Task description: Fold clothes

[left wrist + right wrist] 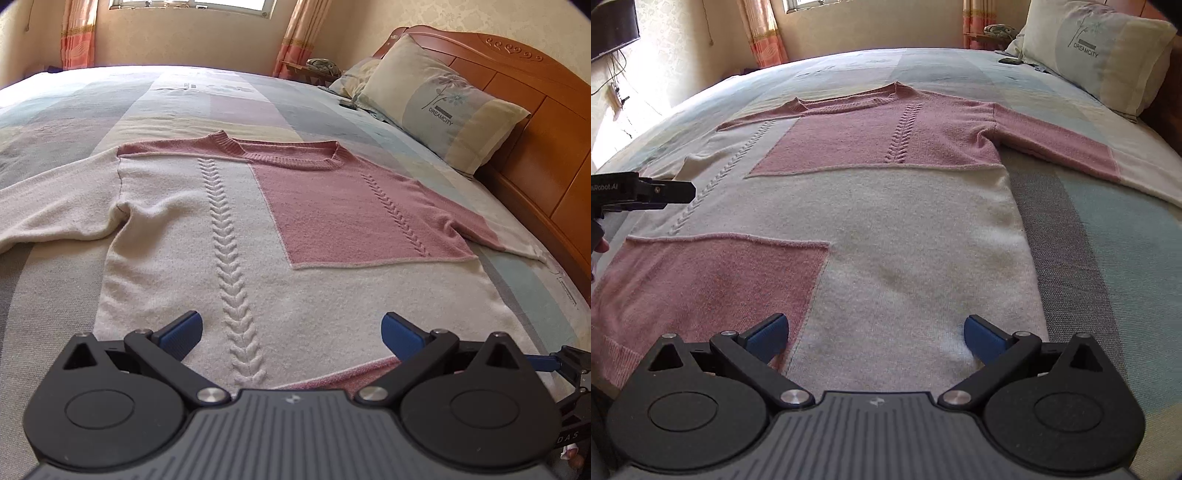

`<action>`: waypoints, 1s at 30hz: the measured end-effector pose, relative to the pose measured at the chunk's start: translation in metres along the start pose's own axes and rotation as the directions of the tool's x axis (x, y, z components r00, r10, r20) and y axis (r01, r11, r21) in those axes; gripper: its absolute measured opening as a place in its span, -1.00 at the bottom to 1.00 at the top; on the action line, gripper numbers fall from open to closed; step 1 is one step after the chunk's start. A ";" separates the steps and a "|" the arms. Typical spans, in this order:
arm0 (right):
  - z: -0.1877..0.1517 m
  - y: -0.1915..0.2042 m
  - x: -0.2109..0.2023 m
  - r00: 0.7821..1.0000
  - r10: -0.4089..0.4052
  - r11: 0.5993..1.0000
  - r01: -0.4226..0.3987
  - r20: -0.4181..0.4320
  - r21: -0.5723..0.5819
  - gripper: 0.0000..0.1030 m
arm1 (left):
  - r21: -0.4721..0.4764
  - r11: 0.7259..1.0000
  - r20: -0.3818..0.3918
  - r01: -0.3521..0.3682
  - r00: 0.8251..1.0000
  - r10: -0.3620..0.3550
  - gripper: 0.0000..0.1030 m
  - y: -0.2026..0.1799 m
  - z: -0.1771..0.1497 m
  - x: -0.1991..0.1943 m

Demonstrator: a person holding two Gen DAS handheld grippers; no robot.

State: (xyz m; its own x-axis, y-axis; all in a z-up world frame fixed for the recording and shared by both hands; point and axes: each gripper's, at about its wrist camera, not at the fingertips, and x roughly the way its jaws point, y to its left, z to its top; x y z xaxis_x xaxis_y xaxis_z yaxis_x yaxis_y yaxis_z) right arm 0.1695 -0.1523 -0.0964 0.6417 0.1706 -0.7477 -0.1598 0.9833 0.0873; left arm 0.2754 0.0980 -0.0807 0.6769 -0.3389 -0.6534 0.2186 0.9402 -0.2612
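Note:
A pink and cream knit sweater lies flat and face up on the bed, collar toward the far side and both sleeves spread out. My left gripper hovers open over the sweater's lower hem, near the cable-knit stripe. My right gripper is open too, above the hem where the pink patch meets the cream part. Neither holds any cloth. The right gripper's body shows at the right edge of the left wrist view; the left gripper's body shows at the left edge of the right wrist view.
The bed has a pastel patchwork cover. Pillows lean on a wooden headboard at the right. A small dark object lies near the pillows. A curtained window and a nightstand stand beyond the bed.

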 end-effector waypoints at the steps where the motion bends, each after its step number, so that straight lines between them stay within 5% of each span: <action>1: -0.004 0.004 -0.001 1.000 -0.020 0.999 0.020 0.006 -0.026 1.00 | -0.003 1.000 -0.002 0.003 1.000 -0.003 0.99 0.000 0.000 0.000; 6: -0.012 0.004 -0.002 0.997 -0.036 0.999 0.037 0.061 -0.016 1.00 | -0.003 1.000 -0.009 0.002 1.000 -0.002 0.99 -0.001 -0.003 0.000; 17: -0.033 0.027 -0.029 0.997 -0.067 0.984 0.060 -0.035 -0.169 1.00 | -0.008 1.000 0.002 0.021 1.000 -0.021 0.99 -0.003 0.000 -0.004; 22: -0.022 0.048 -0.040 0.999 0.038 0.987 -0.037 0.002 -0.157 1.00 | -0.007 1.000 0.005 0.019 1.000 -0.019 0.99 -0.003 -0.001 -0.006; 30: 0.002 0.088 -0.004 0.999 0.052 0.972 -0.053 -0.009 -0.228 1.00 | -0.004 1.000 0.005 0.005 1.000 -0.005 0.99 -0.001 -0.001 -0.007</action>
State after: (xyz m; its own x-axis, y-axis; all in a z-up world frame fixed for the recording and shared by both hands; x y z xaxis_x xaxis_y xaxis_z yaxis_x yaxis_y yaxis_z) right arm 0.1542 -0.0663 -0.0839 0.6257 0.2209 -0.7481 -0.3599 0.9326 -0.0257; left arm 0.2698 0.0995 -0.0764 0.6790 -0.3438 -0.6487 0.2194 0.9382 -0.2675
